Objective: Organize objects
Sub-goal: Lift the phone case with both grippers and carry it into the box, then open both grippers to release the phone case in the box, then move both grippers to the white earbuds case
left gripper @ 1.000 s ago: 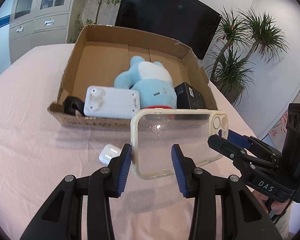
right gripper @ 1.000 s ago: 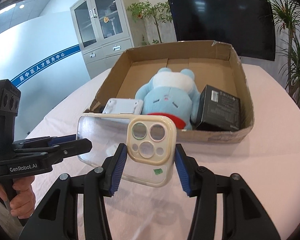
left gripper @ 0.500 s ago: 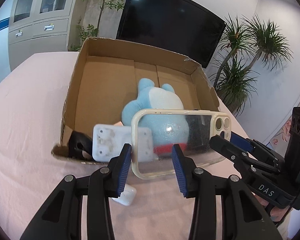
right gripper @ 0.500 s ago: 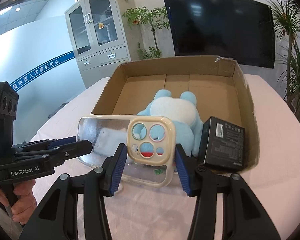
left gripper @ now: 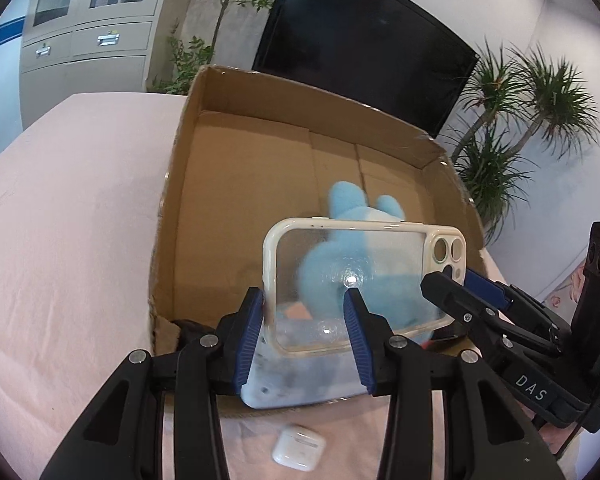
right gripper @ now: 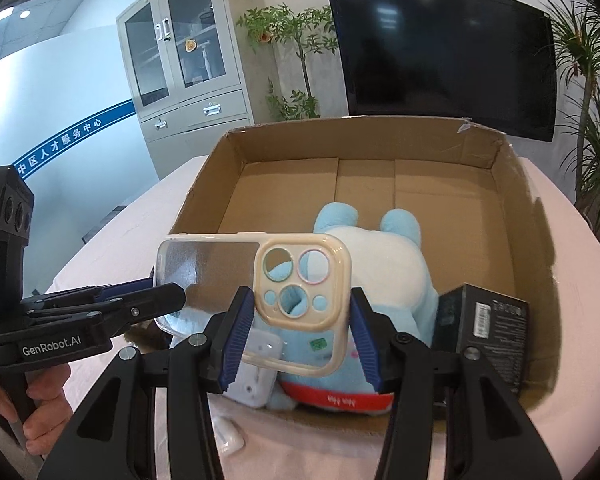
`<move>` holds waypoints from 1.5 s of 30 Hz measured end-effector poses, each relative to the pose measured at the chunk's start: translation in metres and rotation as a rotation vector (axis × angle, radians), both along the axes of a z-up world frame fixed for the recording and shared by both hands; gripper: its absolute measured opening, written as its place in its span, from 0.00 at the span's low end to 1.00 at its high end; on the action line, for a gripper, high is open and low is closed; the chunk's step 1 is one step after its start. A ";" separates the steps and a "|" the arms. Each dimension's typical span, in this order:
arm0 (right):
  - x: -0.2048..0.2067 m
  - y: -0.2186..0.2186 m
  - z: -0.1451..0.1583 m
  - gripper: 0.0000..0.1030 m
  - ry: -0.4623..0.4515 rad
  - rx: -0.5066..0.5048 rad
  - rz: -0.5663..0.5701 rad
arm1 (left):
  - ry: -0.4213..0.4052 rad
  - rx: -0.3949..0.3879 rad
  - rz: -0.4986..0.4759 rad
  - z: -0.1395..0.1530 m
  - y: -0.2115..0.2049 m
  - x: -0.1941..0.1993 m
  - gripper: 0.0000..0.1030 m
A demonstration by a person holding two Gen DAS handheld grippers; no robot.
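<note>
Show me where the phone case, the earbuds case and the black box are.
phone case (right gripper: 302, 280): right wrist view, camera cutout block.
earbuds case (left gripper: 298, 447): left wrist view, lid top.
black box (right gripper: 496, 328): right wrist view, labelled face.

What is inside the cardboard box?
In the cardboard box: blue plush toy, black box, white device. The phone case covers part of them.

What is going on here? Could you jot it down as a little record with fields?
Held item: clear phone case, gripped at both ends
Left gripper: shut on one end
Right gripper: shut on the camera end
Position: raised over the cardboard box
In box: blue plush toy, black carton, white device
On table: white earbud case
</note>
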State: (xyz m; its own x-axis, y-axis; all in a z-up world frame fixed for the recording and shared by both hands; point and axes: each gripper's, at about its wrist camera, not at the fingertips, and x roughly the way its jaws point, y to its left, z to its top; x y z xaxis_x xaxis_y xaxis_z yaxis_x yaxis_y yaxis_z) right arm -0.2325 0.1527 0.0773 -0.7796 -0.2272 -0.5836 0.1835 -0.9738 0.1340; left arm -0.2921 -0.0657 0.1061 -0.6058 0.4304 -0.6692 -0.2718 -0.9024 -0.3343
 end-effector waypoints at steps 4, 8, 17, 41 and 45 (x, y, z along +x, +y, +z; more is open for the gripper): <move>-0.021 -0.017 -0.013 0.45 -0.007 0.033 0.010 | -0.031 0.007 0.038 -0.019 -0.010 -0.020 0.38; -0.034 -0.027 -0.021 0.45 0.001 0.035 0.005 | -0.035 -0.002 0.069 -0.029 -0.017 -0.031 0.38; -0.020 -0.061 -0.027 0.50 0.053 0.240 -0.017 | -0.022 -0.059 0.096 -0.035 -0.012 -0.023 0.42; 0.091 0.018 -0.052 0.77 -0.040 0.106 -0.124 | -0.030 -0.149 0.055 -0.075 0.023 0.093 0.76; 0.107 0.029 -0.070 0.77 -0.077 0.116 -0.127 | -0.043 -0.217 0.044 -0.094 0.040 0.099 0.76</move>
State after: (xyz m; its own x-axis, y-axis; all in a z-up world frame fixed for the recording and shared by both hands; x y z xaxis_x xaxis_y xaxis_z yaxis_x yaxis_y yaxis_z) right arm -0.1253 0.1814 0.0075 -0.7494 -0.0573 -0.6596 0.0517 -0.9983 0.0280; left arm -0.1932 -0.0255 0.0122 -0.5901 0.2473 -0.7685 -0.2203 -0.9651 -0.1414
